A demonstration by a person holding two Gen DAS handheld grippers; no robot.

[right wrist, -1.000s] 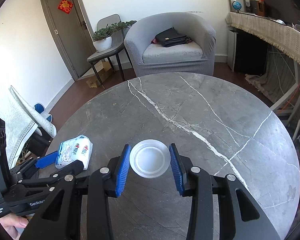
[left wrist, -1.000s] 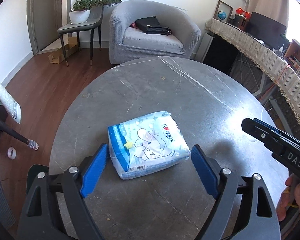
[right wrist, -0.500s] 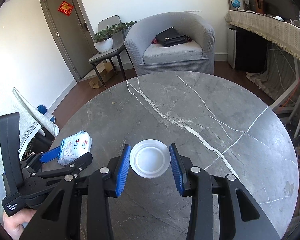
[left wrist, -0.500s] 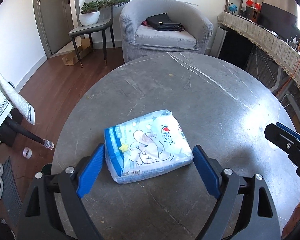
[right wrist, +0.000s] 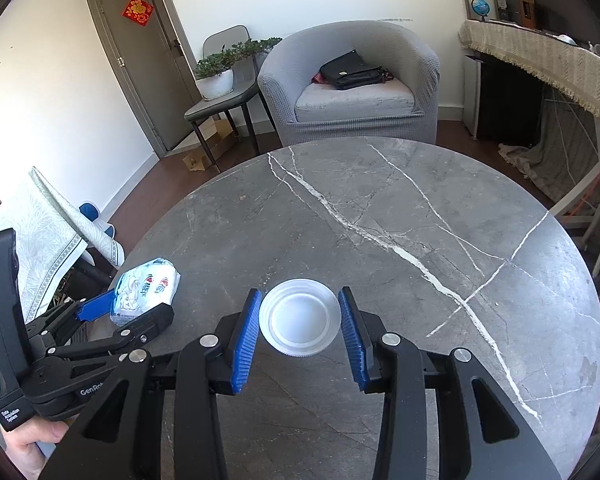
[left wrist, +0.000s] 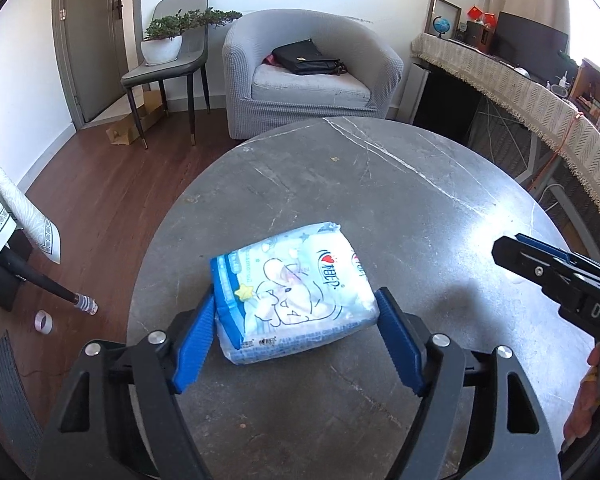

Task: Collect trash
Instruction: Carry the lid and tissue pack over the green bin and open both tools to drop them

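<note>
- Left gripper [left wrist: 296, 322], black frame with blue pads, is sitting low over the round grey marble table [left wrist: 400, 208]. Its jaws are spread wide around the soft blue-and-white tissue pack with a cartoon elephant print [left wrist: 294, 292], and the left pad looks like it's touching the pack's blue end while the right pad is sitting right at the other end. Can't say from this angle if it's actually squeezing.
- That tissue pack is lying flat near the table's 8 o'clock edge in the right wrist view [right wrist: 148, 290], with the left gripper [right wrist: 112, 308] coming at it from the 7 o'clock side.
- Moving right: the right gripper [right wrist: 299, 322], same black-and-blue build, is holding its jaws apart on either side of a round white translucent plastic lid [right wrist: 299, 322]. The lid is lying flat on the table at about 6 o'clock, between the pads, with a thin gap on each side, so nothing is clamped.
- In the left wrist view the right gripper [left wrist: 540, 268] is poking in at 3 o'clock, well apart from the tissue pack.
- Background stuff: a grey tub armchair [right wrist: 352, 84] is sitting past the table at 12 o'clock with a black handbag [right wrist: 350, 72] on the seat.
</note>
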